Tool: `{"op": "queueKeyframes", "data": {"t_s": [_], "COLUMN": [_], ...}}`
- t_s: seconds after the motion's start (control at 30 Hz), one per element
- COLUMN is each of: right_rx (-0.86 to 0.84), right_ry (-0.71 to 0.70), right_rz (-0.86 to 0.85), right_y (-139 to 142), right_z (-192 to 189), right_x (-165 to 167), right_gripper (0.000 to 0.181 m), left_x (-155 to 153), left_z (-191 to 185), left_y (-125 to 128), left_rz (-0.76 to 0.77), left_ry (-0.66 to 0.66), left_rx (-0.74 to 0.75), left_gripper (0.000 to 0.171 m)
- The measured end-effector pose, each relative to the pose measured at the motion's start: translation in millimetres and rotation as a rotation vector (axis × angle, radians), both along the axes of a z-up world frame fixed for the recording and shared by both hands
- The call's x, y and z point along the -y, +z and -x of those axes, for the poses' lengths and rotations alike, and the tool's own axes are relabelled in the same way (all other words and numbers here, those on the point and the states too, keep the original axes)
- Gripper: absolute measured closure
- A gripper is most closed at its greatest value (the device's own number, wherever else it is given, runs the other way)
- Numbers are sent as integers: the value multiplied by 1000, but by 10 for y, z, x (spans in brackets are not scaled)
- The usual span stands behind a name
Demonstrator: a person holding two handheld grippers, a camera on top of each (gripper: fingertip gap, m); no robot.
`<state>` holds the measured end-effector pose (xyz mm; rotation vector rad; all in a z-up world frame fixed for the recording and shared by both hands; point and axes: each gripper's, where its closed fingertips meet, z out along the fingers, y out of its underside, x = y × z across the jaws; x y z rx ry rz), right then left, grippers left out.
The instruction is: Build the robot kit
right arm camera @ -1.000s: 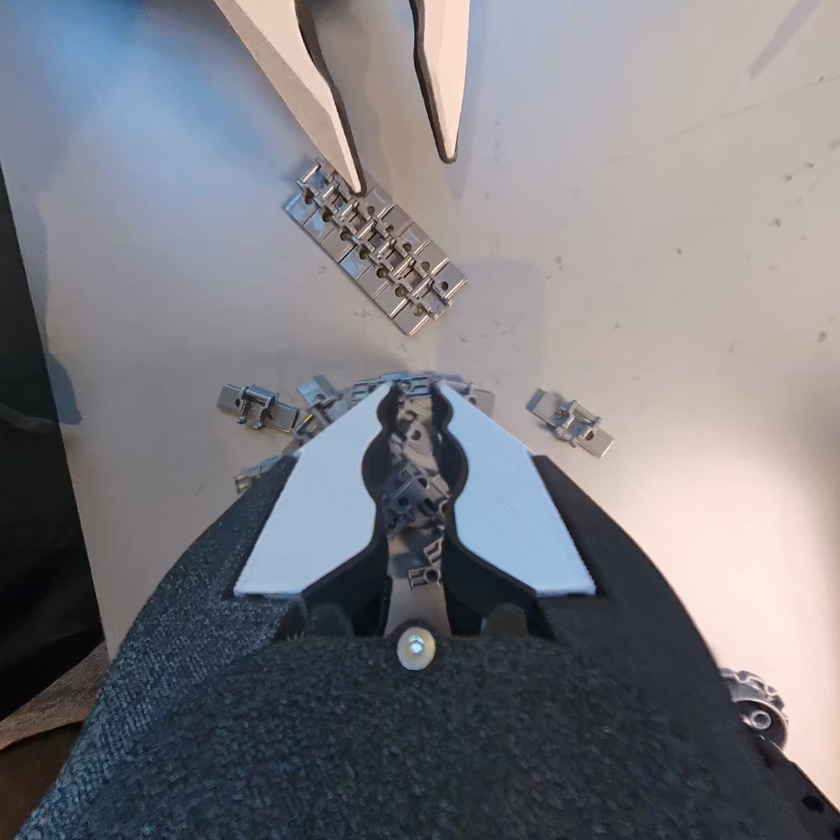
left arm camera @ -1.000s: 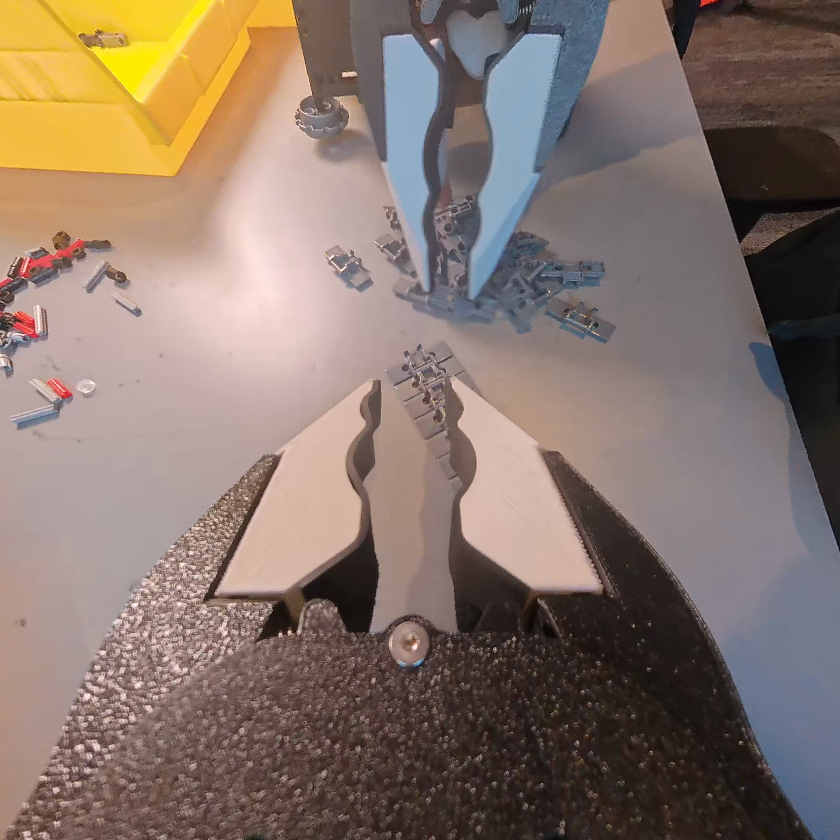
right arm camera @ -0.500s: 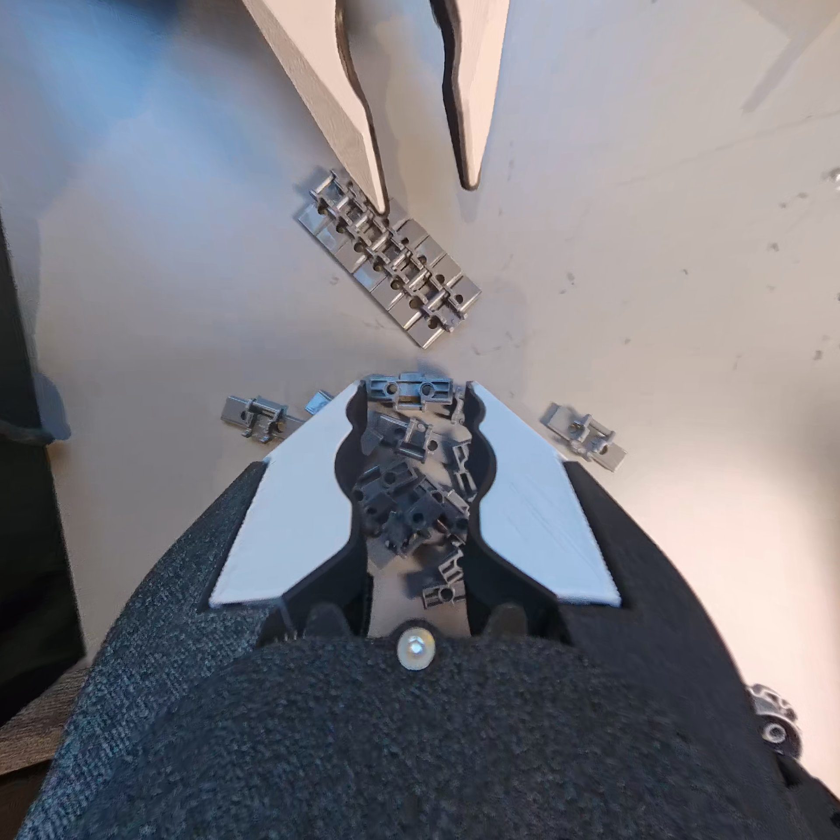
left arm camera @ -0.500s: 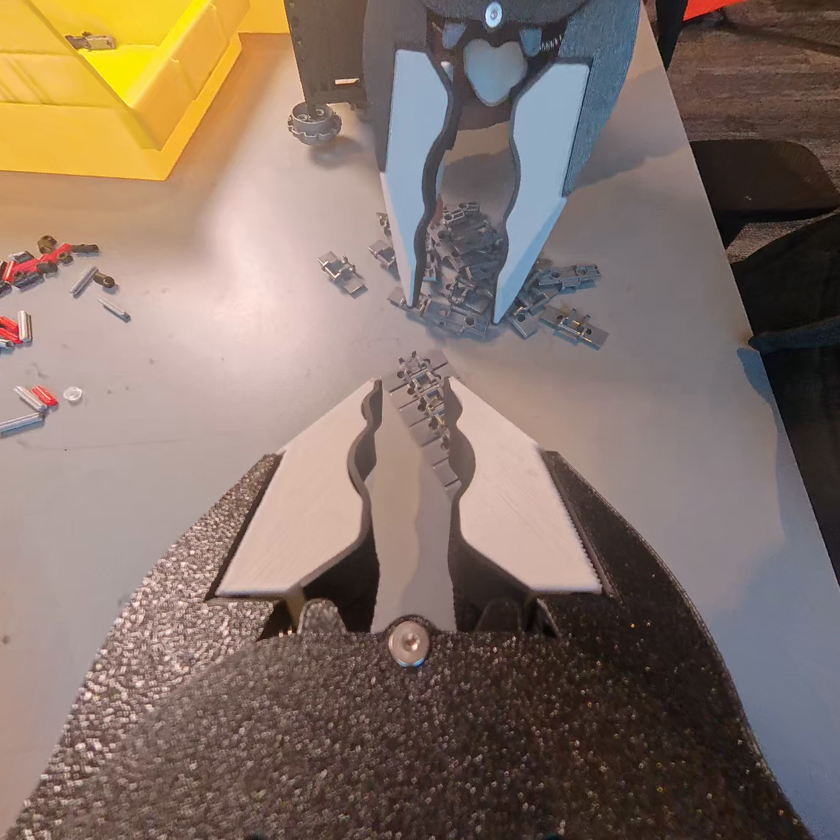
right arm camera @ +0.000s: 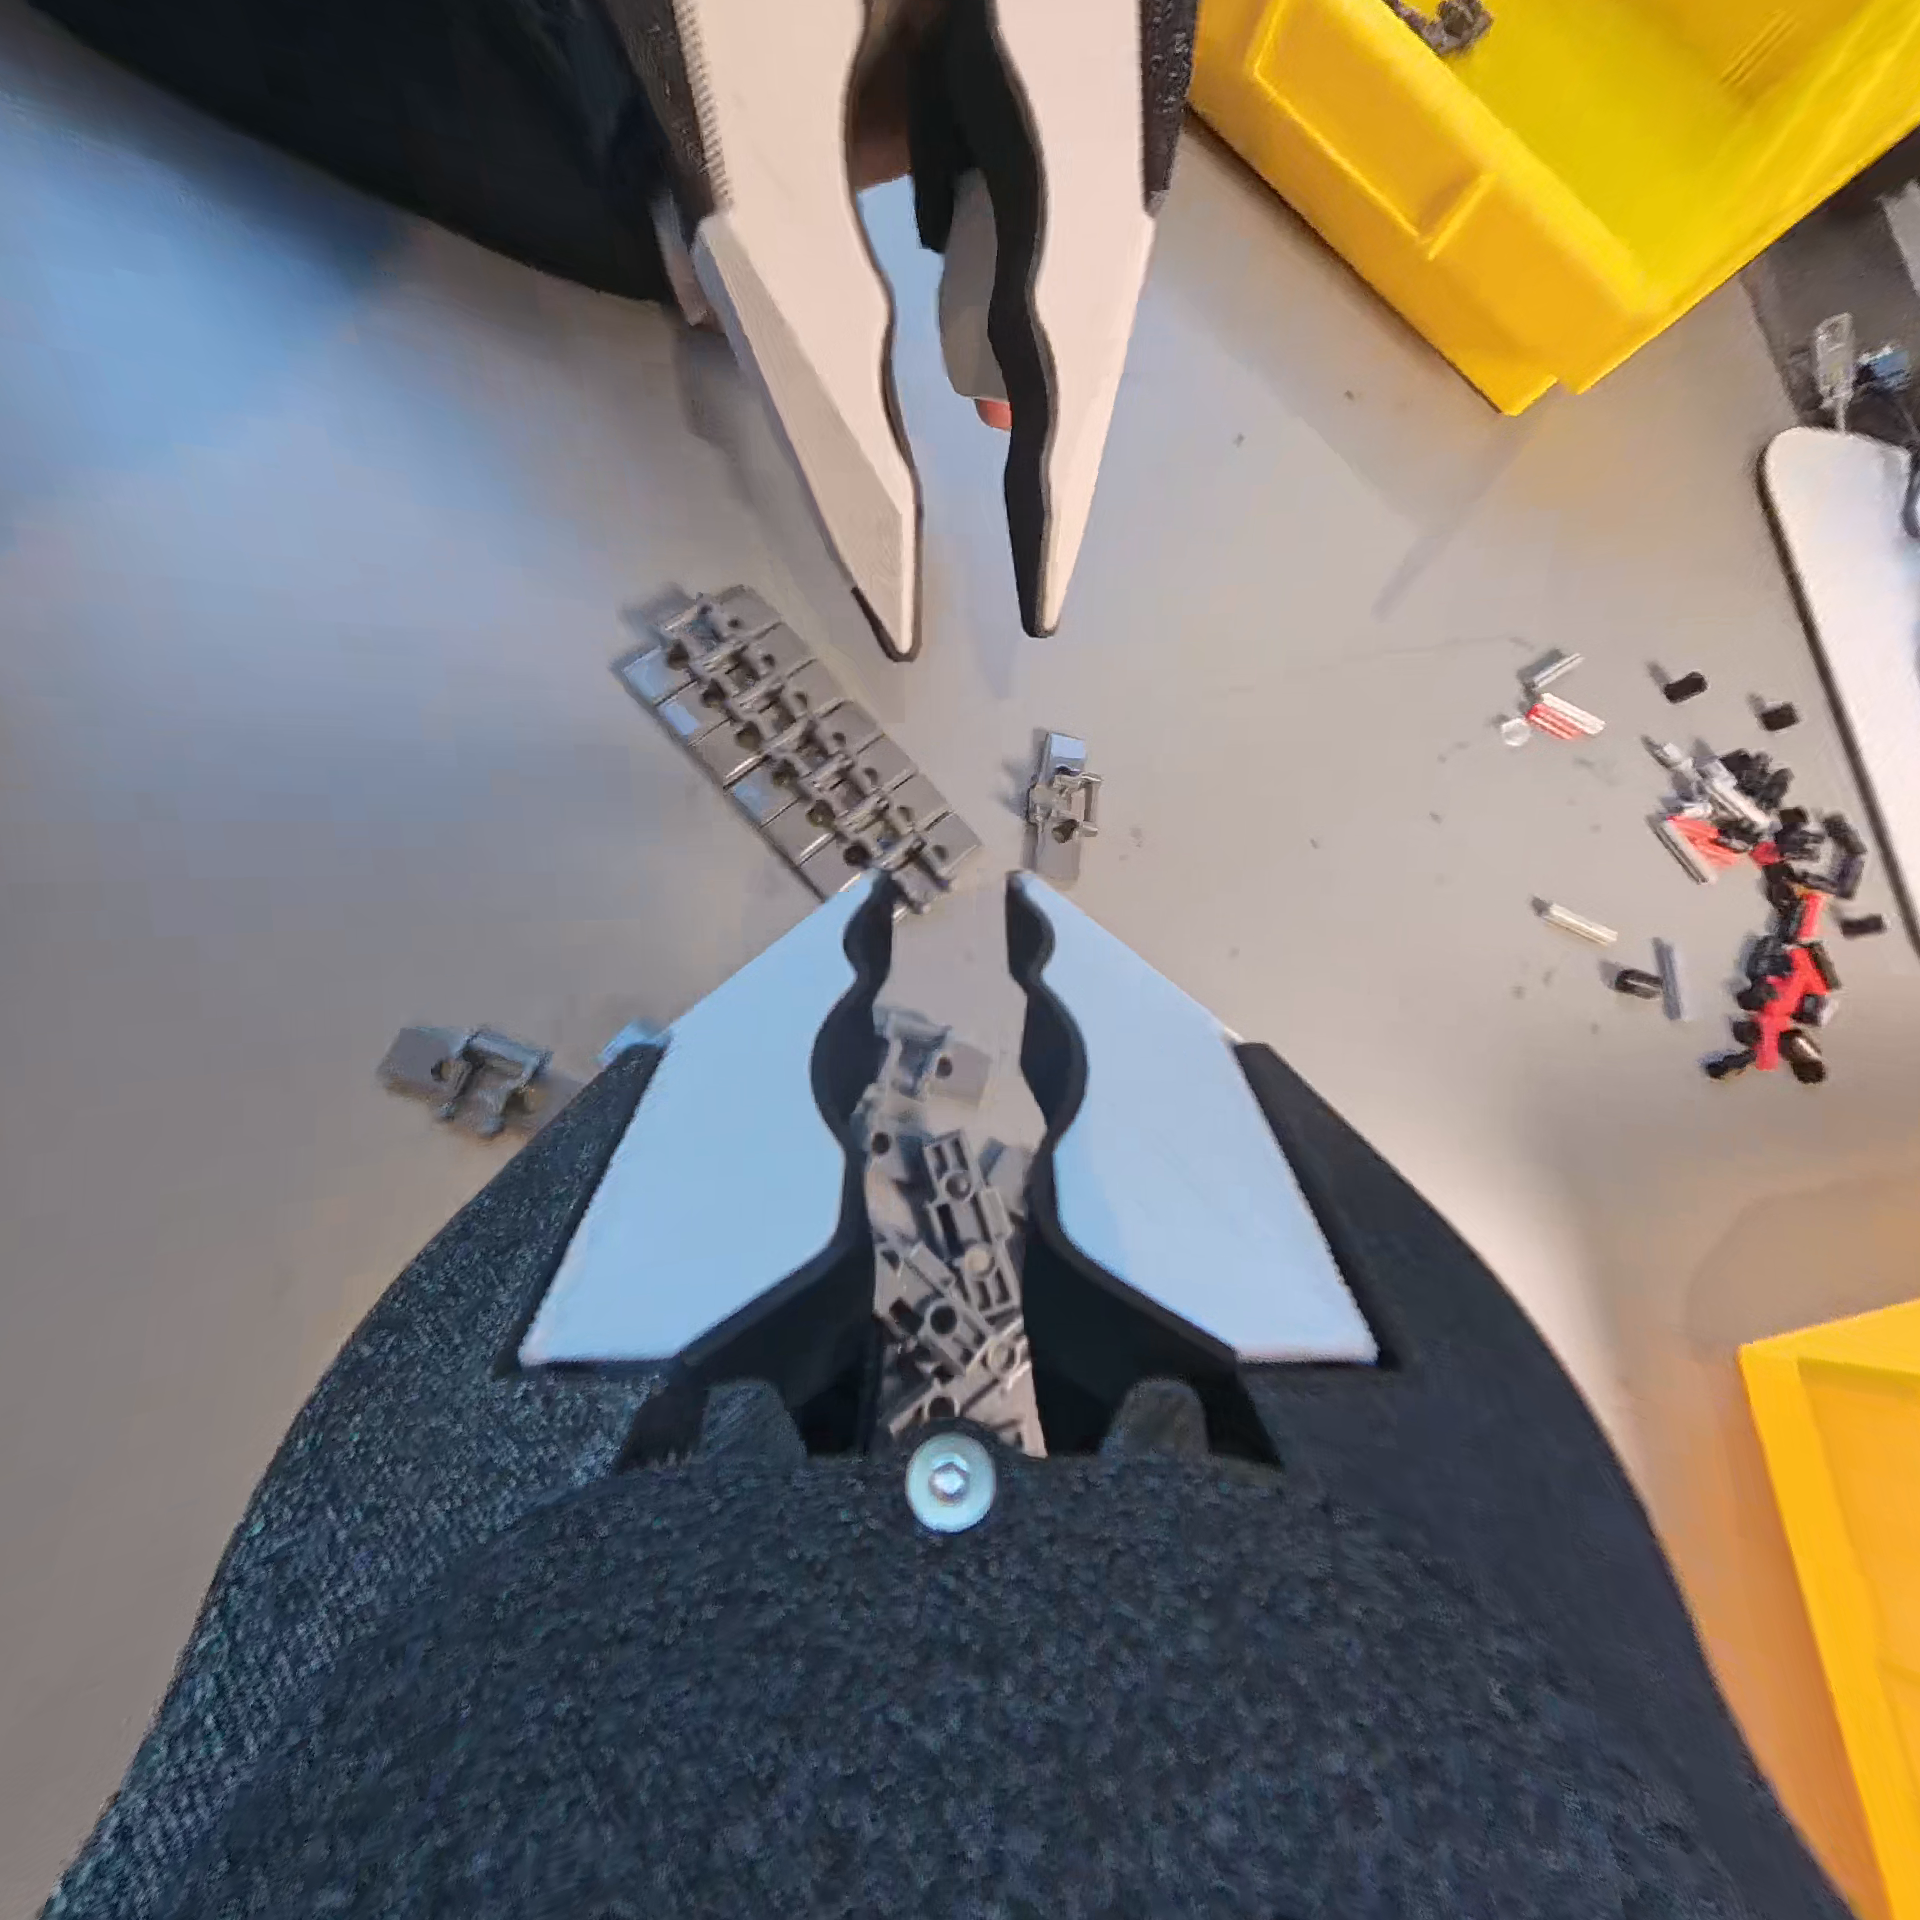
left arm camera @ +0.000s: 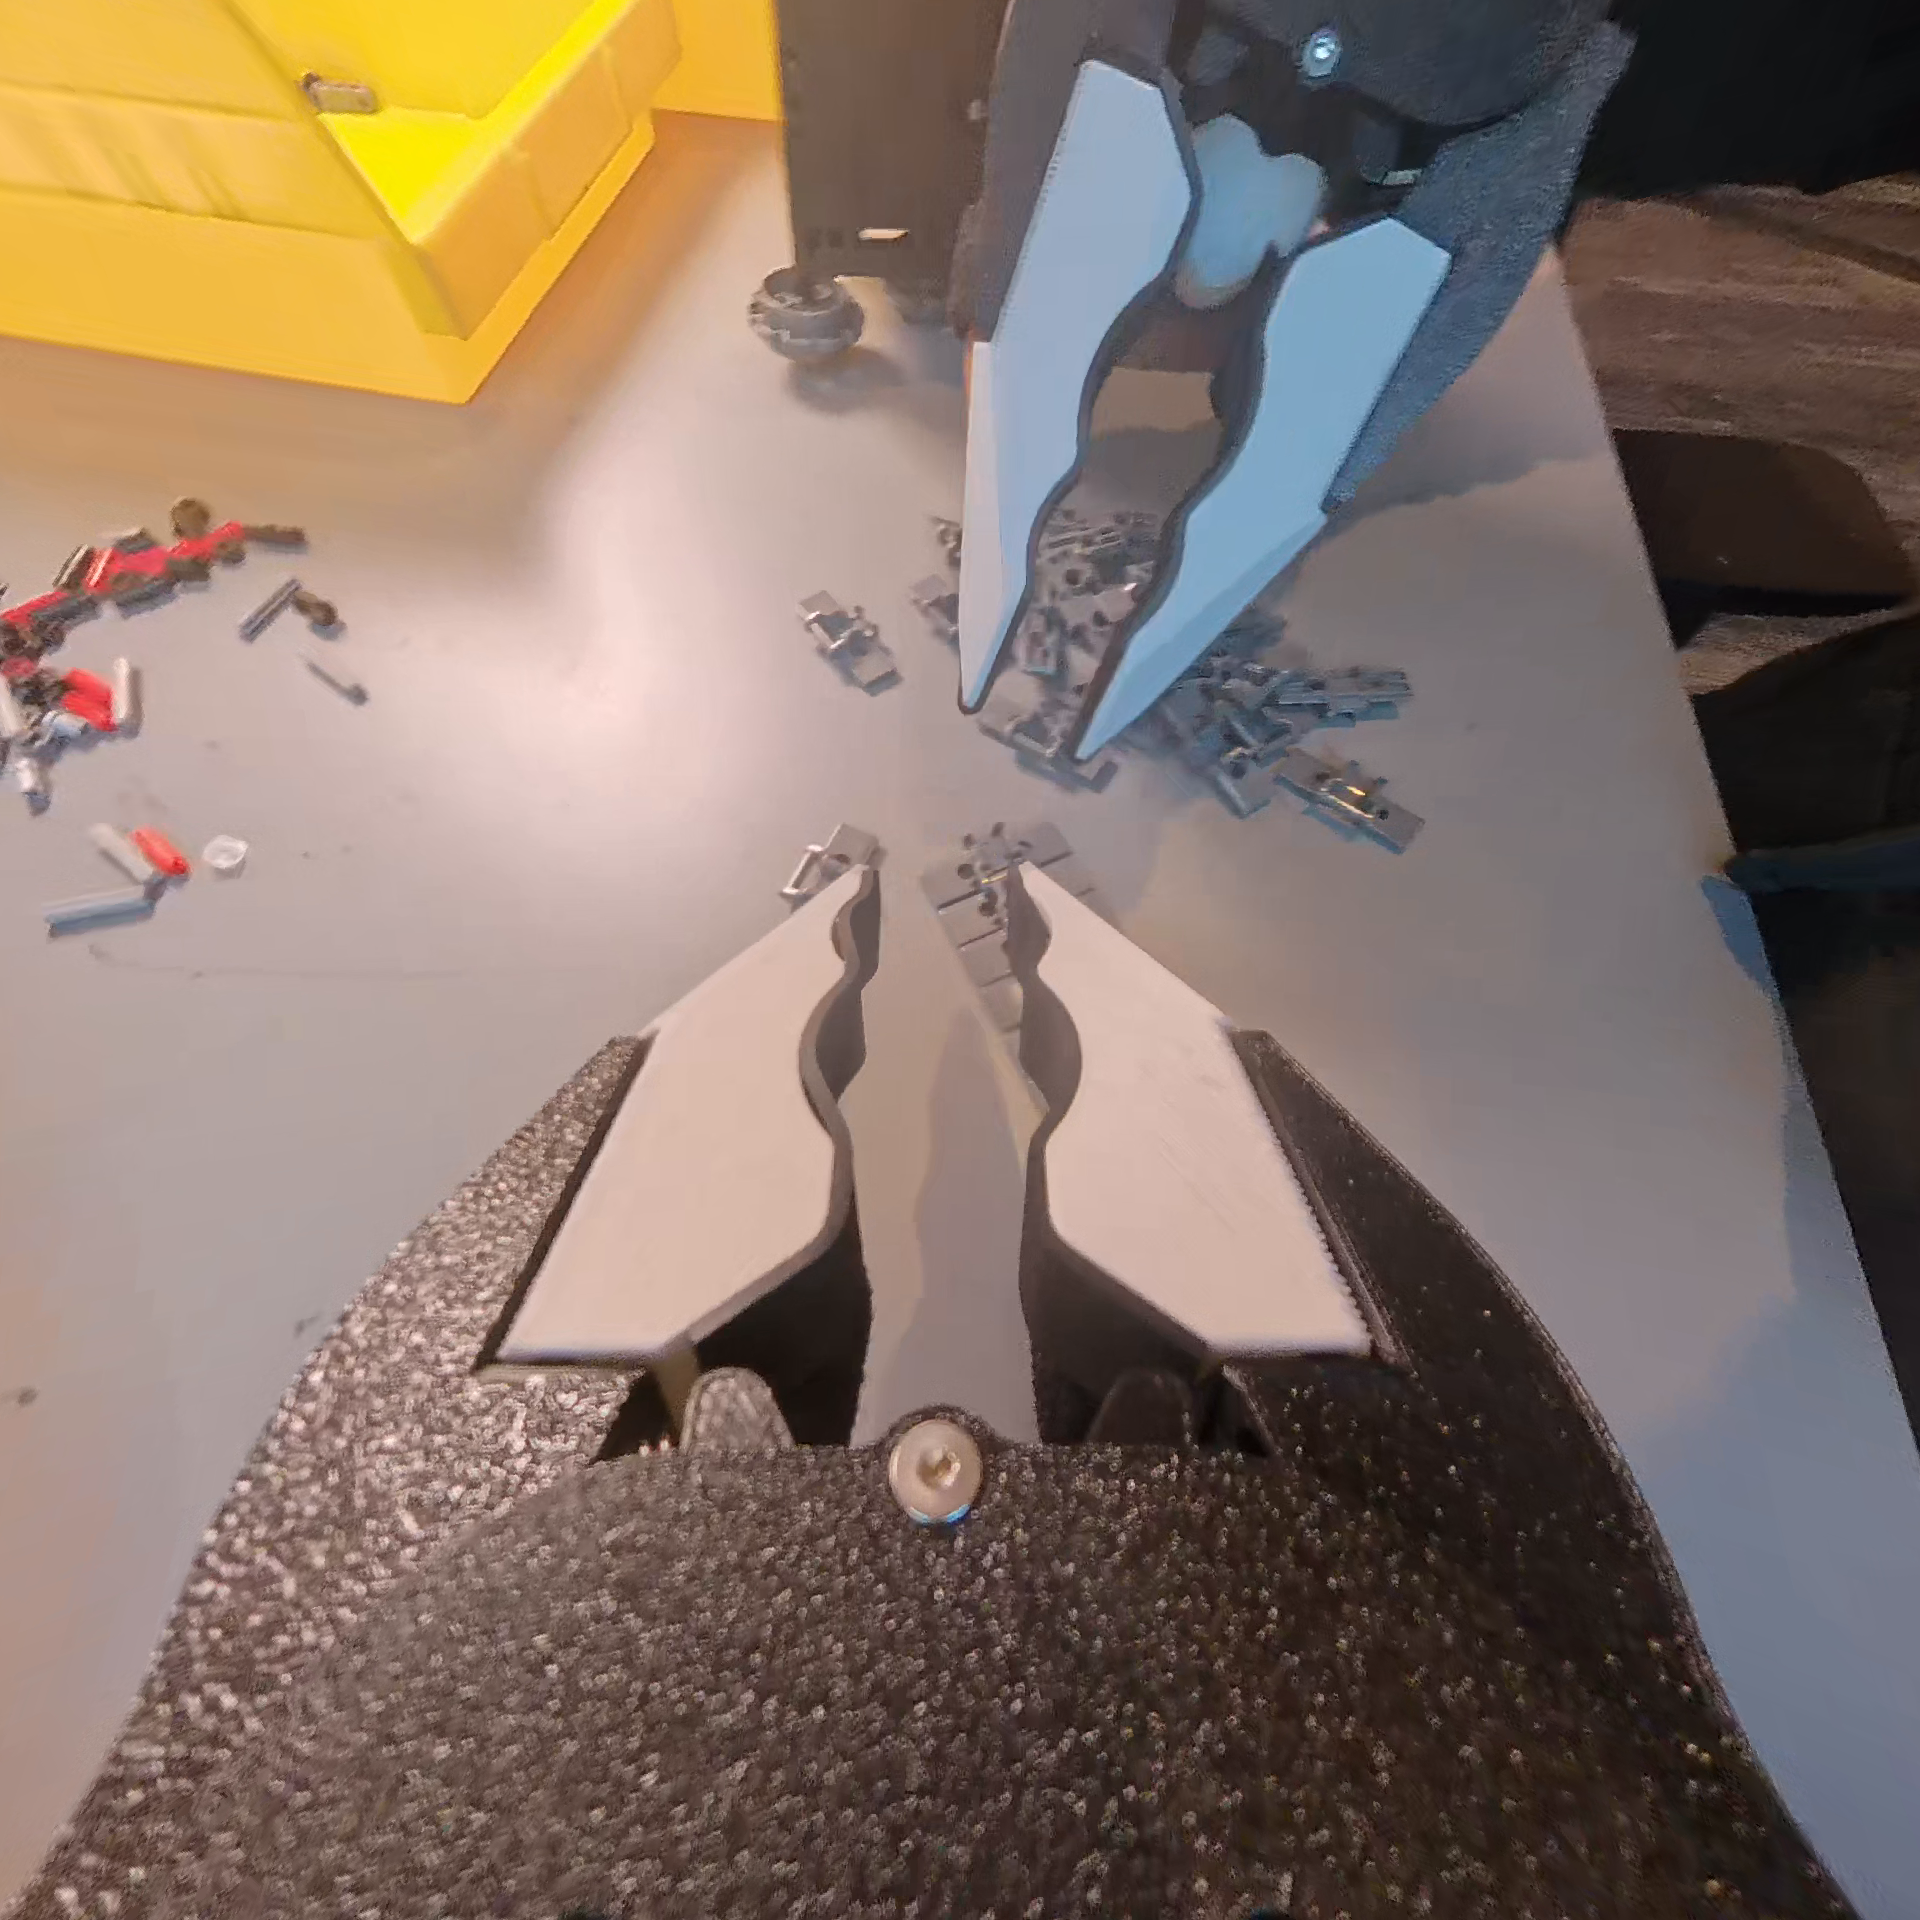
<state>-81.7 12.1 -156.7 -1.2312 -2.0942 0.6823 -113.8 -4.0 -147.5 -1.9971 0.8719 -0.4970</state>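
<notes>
A joined strip of grey track links [right arm camera: 800, 758] lies on the grey table [right arm camera: 312, 623]. In the left wrist view the strip [left arm camera: 982, 899] runs under my right finger. My left gripper [left arm camera: 945, 883] is open and empty, its tips just over the strip's end; the right wrist view shows it from the front [right arm camera: 966, 634]. A single loose link [right arm camera: 1060, 800] lies beside the strip and near my left fingertip [left arm camera: 831, 868]. My right gripper [right arm camera: 948, 888] is open and empty above the pile of loose grey links [right arm camera: 945, 1195]. It also shows in the left wrist view [left arm camera: 1039, 722], over the pile [left arm camera: 1268, 707].
A yellow bin [left arm camera: 312, 156] stands at the back left, with another [right arm camera: 1849, 1558] near the right gripper. Small red, black and grey parts [left arm camera: 104, 613] lie scattered left. A black wheel [left arm camera: 810, 317] sits by a black box [left arm camera: 873, 135]. The table edge [left arm camera: 1704, 831] runs close on the right. The gap from one gripper's tips to the other's is roughly 5 cm. Both grippers' tips are roughly 5 cm from the single loose link [right arm camera: 1060, 800].
My right gripper opened in the pile, then lifted, pulled back and partly narrowed. A single link now lies beside the strip's end. My left gripper has stayed open over the strip.
</notes>
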Motion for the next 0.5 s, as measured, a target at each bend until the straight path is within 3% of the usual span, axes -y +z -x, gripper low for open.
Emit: {"op": "queueKeyframes", "data": {"t_s": [0.23,0.3,0.37,0.5], "right_rx": [81,144,187,102], "right_ry": [-79,-67,-55,29], "right_rz": [136,161,140,78], "right_y": [-177,-268,-342,-204], "right_z": [379,423,439,473], "right_x": [-207,-202,-214,-180], "right_gripper": [147,148,160,164], "left_x": [-145,-145,-134,-115], "left_z": [192,202,202,200], "left_y": [-34,-13,1,33], "left_rz": [31,26,19,25], "left_ry": [101,104,99,90], "left_rx": [9,21,27,62], "left_gripper": [150,150,152,151]}}
